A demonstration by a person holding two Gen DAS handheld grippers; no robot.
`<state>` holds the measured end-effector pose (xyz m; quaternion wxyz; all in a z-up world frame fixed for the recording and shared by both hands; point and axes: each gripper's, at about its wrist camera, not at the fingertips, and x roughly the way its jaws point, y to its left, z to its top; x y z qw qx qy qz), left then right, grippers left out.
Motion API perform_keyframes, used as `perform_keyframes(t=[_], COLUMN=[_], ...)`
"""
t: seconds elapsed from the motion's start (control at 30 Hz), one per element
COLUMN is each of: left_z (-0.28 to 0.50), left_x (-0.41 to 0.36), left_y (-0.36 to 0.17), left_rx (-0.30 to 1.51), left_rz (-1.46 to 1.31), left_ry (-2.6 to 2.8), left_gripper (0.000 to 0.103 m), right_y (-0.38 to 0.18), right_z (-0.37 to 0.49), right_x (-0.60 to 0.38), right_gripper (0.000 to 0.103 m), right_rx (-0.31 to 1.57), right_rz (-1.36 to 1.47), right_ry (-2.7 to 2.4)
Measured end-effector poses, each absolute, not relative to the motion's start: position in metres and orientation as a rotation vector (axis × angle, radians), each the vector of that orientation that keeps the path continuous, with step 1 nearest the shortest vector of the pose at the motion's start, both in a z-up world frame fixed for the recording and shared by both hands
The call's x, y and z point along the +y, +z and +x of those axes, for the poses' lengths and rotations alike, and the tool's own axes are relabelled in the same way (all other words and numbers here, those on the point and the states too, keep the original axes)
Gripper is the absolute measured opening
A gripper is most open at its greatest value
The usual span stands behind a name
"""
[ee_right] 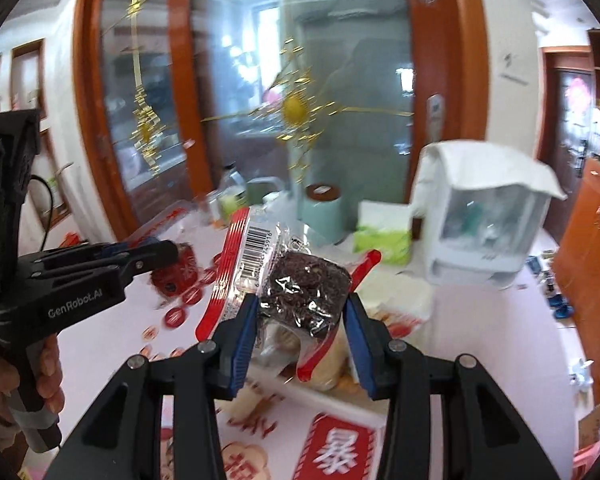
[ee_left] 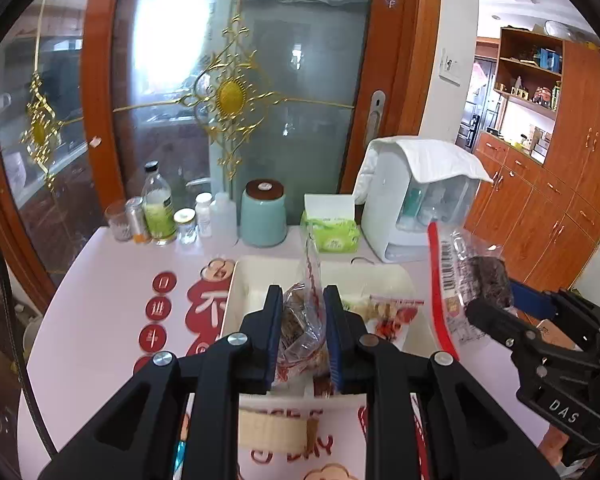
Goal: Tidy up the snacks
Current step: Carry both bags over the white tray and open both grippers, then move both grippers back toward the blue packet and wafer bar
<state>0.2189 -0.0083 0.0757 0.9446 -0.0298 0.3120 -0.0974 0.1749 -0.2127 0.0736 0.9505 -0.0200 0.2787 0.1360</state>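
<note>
I have each tool clamped on a light, crinkly snack packet (ee_right: 296, 292), left tool (ee_left: 302, 320) and right tool (ee_right: 300, 320), gripping the slippery film over the filling.

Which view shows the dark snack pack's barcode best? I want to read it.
The right wrist view: the dark snack pack sits close and centred in the right gripper, barcode facing the lens. The left wrist view shows it smaller, near the edge, barcode foreshortened.

The white table (ee_left: 100, 264) carries a cream tray (ee_left: 236, 296), a green jar (ee_left: 263, 216), a tissue box (ee_left: 332, 232) and bottles (ee_left: 160, 208).
</note>
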Motion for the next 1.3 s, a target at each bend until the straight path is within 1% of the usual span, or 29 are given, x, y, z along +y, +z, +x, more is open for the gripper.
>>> perform_keyframes(t=[0.17, 0.37, 0.6, 0.73, 0.77, 0.8, 0.83, 0.87, 0.9, 0.93, 1.03, 1.13, 1.3], left_z=[0.242, 0.269, 0.304, 0.318, 0.321, 0.326, 0.328, 0.33, 0.331, 0.331, 0.333, 0.334, 0.329], left_x=[-0.023, -0.029, -0.037, -0.042, -0.042, -0.042, -0.042, -0.041, -0.039, -0.037, -0.034, -0.032, -0.03], left_y=[0.082, 0.07, 0.043, 0.024, 0.018, 0.011, 0.007, 0.004, 0.0, -0.002, -0.009, -0.016, -0.017], left_rx=[0.634, 0.669, 0.736, 0.788, 0.802, 0.825, 0.837, 0.844, 0.842, 0.837, 0.857, 0.871, 0.876], left_rz=[-0.014, 0.007, 0.022, 0.034, 0.037, 0.038, 0.038, 0.035, 0.031, 0.03, 0.034, 0.054, 0.058], left_ry=[-0.202, -0.206, -0.201, -0.191, -0.185, -0.18, -0.173, -0.161, -0.141, -0.135, -0.142, -0.134, -0.136], left_gripper=[0.018, 0.018, 0.019, 0.022, 0.029, 0.047, 0.06, 0.082, 0.089, 0.089, 0.09, 0.09, 0.09], right_y=[0.087, 0.085, 0.066, 0.045, 0.04, 0.036, 0.032, 0.027, 0.024, 0.02, 0.013, 0.008, 0.003], right_z=[0.195, 0.22, 0.254, 0.276, 0.279, 0.282, 0.284, 0.285, 0.285, 0.286, 0.285, 0.285, 0.286], right_x=[-0.221, -0.22, -0.216, -0.22, -0.221, -0.221, -0.22, -0.219, -0.218, -0.217, -0.216, -0.215, -0.215], right_gripper=[0.043, 0.044, 0.044, 0.046, 0.046, 0.046, 0.047, 0.048, 0.05, 0.054, 0.059, 0.061, 0.062], right_rx=[0.552, 0.569, 0.635, 0.719, 0.729, 0.739, 0.749, 0.759, 0.766, 0.772, 0.78, 0.789, 0.806], right_rz=[-0.024, -0.029, -0.017, 0.032, 0.034, 0.031, 0.027, 0.024, 0.023, 0.024, 0.023, 0.023, 0.037], right_ry=[0.209, 0.167, 0.122, 0.117, 0.11, 0.104, 0.099, 0.094, 0.092, 0.091, 0.09, 0.091, 0.095])
